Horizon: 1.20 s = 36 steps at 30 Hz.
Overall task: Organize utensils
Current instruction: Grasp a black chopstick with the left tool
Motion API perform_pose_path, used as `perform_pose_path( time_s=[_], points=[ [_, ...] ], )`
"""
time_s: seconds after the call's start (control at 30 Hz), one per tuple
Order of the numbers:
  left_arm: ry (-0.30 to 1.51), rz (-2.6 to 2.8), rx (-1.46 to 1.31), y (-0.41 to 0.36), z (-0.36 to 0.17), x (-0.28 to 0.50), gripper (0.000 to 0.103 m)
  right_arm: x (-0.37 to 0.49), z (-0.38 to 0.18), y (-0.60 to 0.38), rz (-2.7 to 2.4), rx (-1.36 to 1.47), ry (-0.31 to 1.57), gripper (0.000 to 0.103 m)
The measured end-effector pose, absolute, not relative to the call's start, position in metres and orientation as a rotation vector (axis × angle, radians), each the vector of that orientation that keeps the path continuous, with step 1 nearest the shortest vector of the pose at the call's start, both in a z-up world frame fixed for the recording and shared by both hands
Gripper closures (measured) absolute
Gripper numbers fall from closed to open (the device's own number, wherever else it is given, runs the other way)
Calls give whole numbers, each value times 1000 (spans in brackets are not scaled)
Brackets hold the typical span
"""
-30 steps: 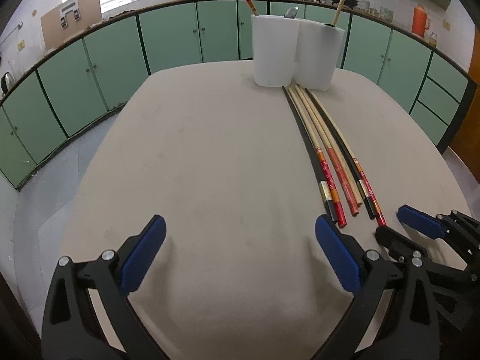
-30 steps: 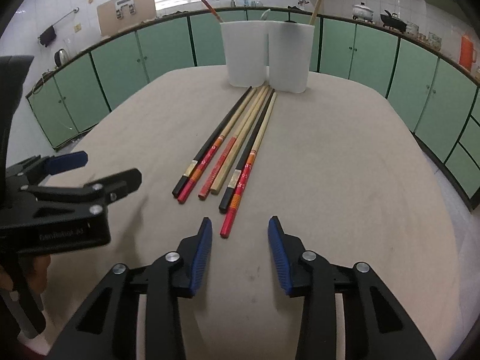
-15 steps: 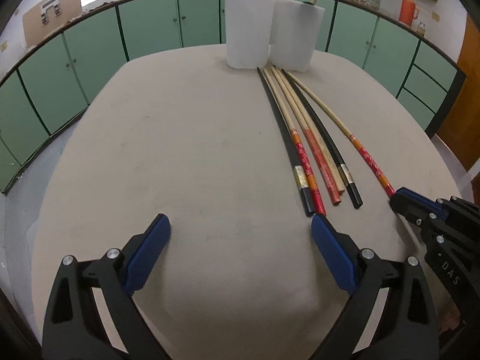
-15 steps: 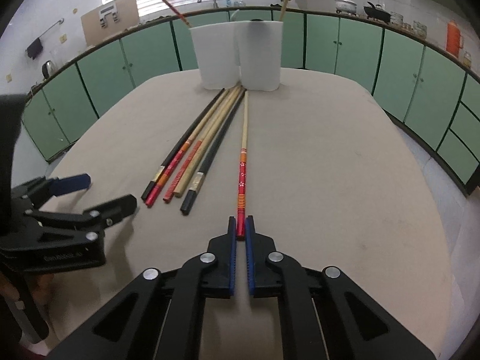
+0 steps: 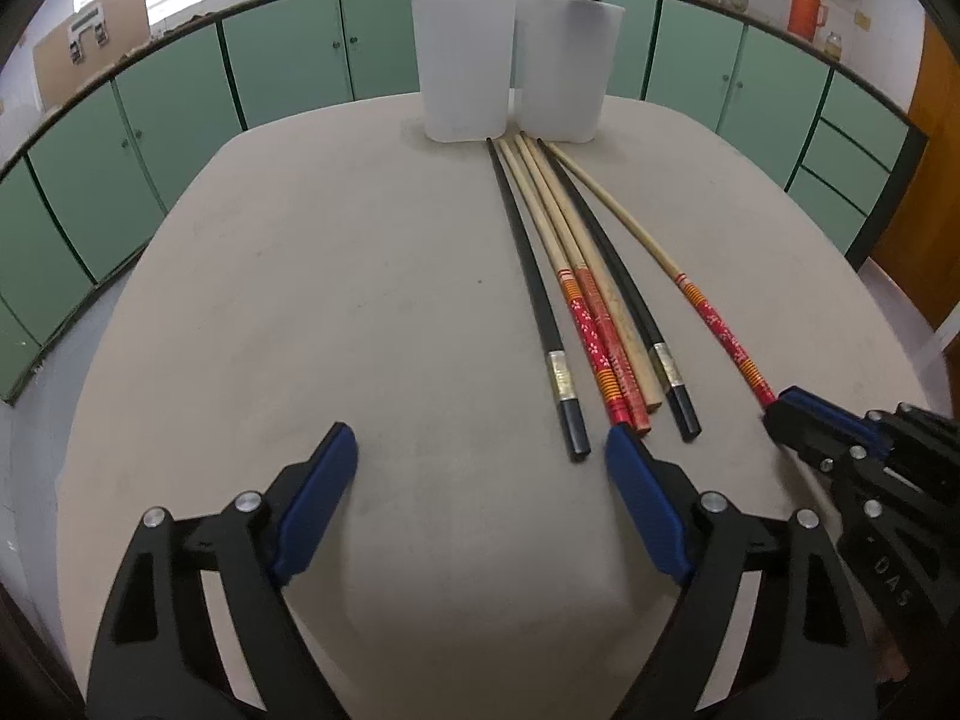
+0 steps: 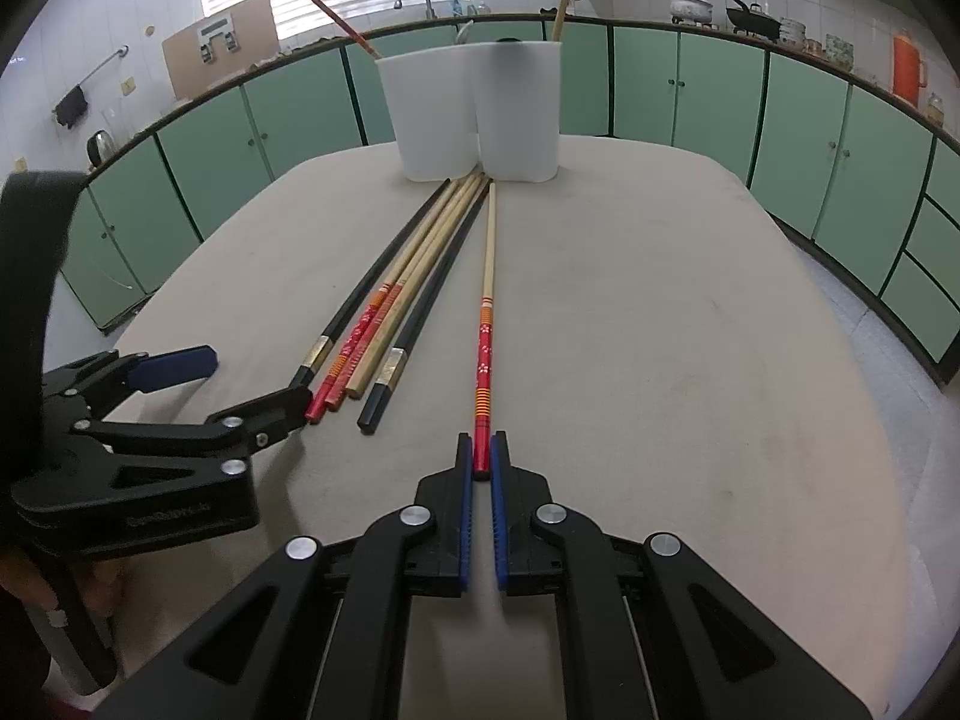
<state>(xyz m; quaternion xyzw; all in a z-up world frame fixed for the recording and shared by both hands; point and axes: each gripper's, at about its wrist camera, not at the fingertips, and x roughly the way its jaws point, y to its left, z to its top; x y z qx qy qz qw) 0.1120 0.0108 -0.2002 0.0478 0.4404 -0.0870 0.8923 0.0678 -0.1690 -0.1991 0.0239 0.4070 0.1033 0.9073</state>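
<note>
Several chopsticks [image 5: 591, 300] lie side by side on the beige table, tips toward two white cups [image 5: 465, 63] at the far edge; they also show in the right wrist view [image 6: 384, 312]. My right gripper [image 6: 481, 456] is shut on the red end of a red-and-bamboo chopstick [image 6: 485, 336], drawn apart from the bundle; it also shows in the left wrist view [image 5: 714, 324]. My left gripper [image 5: 480, 474] is open and empty, low over the table just left of the bundle's near ends. In the right wrist view the left gripper [image 6: 240, 384] sits at the left.
The left cup [image 6: 429, 114] holds a red chopstick and a spoon. The right cup [image 6: 519, 108] holds a bamboo chopstick. The round table [image 6: 690, 330] is ringed by green cabinets [image 5: 288, 60]. The right gripper [image 5: 780, 408] shows at the left wrist view's right edge.
My right gripper closed on the red-and-bamboo chopstick and swung its near end right, away from the bundle. My left gripper moved forward and right, toward the bundle's near ends, staying open.
</note>
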Motion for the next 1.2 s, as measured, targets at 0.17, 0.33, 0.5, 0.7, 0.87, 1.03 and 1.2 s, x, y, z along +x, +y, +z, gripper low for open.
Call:
perform_pose_path(
  time_s=[0.17, 0.33, 0.5, 0.7, 0.87, 1.03, 1.2],
  points=[
    [916, -162, 73, 20, -198, 112, 34, 69, -199, -170, 213, 59, 840, 97],
    [914, -161, 66, 17, -198, 113, 35, 69, -200, -168, 221, 57, 837, 97],
    [888, -169, 81, 8, -199, 110, 59, 68, -202, -166, 217, 41, 829, 96],
    [882, -212, 79, 3, -197, 109, 97, 67, -202, -168, 228, 51, 822, 97],
    [871, -228, 63, 4, -190, 105, 97, 64, -194, -172, 238, 56, 807, 97],
    [825, -232, 98, 8, -165, 99, 97, 58, -163, -174, 248, 26, 726, 97],
    [758, -244, 102, 14, -128, 94, 97, 53, -126, -182, 266, 21, 640, 97]
  ],
)
